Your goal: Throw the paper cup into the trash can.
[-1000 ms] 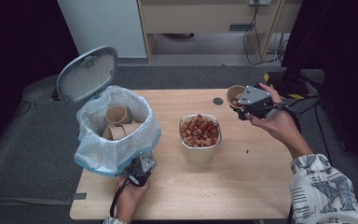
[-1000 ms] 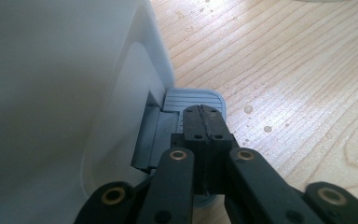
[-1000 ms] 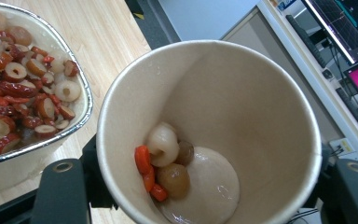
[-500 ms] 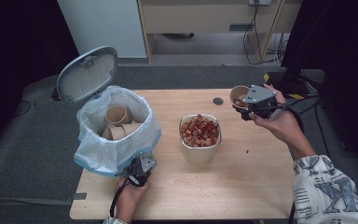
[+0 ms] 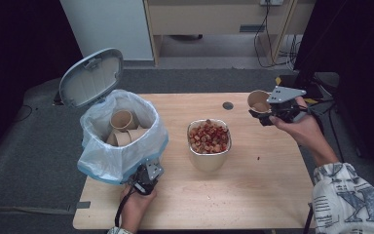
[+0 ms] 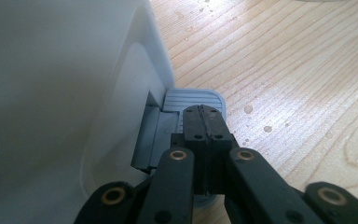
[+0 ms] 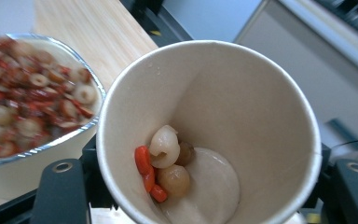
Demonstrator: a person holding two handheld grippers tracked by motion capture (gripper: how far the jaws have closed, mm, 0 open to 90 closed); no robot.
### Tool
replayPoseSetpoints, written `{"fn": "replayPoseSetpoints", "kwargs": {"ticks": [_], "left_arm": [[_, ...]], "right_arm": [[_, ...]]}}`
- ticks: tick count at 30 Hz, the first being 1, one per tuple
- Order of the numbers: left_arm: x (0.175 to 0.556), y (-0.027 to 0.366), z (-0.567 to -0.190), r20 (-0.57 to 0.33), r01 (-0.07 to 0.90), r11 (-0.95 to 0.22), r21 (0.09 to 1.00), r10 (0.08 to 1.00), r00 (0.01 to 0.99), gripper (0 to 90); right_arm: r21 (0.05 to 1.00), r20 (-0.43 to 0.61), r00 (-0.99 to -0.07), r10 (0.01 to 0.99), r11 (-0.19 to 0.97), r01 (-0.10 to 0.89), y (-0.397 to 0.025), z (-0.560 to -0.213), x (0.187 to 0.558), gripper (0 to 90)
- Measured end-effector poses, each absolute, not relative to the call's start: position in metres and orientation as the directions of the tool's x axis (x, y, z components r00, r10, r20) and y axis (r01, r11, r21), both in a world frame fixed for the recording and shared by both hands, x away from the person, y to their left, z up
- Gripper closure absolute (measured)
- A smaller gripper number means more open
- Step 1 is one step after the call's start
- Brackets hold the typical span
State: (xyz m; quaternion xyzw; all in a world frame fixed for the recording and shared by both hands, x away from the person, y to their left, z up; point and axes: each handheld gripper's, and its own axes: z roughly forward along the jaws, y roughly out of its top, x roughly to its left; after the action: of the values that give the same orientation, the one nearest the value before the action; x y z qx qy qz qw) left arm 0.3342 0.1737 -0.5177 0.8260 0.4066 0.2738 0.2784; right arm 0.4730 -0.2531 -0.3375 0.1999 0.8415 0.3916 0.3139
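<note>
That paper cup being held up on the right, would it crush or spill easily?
Probably. The paper cup looks thin-walled, so a hard squeeze from the right gripper could dent it. It holds just a few fruit pieces, so it is likely light, and tilted like this they could slide out.

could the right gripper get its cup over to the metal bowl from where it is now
Probably yes. The right gripper holds the cup in the air beside the bowl, with bare table between them and nothing in the way.
</note>
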Motion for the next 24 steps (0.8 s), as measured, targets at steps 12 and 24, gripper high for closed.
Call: {"fn": "replayPoseSetpoints", "kwargs": {"ticks": [12,24], "left_arm": [[0.334,0.174,-0.518,0.225,0.520,-0.513,0.683,0.825,0.518,89.3],[0.334,0.174,-0.517,0.225,0.522,-0.515,0.680,0.824,0.519,89.3]], "right_arm": [[0.857,-0.132,-0.805,0.579,0.474,0.200,-0.272,-0.347,0.474,30.0],[0.864,0.004,-0.834,0.551,0.418,0.280,-0.275,-0.348,0.478,30.1]]}}
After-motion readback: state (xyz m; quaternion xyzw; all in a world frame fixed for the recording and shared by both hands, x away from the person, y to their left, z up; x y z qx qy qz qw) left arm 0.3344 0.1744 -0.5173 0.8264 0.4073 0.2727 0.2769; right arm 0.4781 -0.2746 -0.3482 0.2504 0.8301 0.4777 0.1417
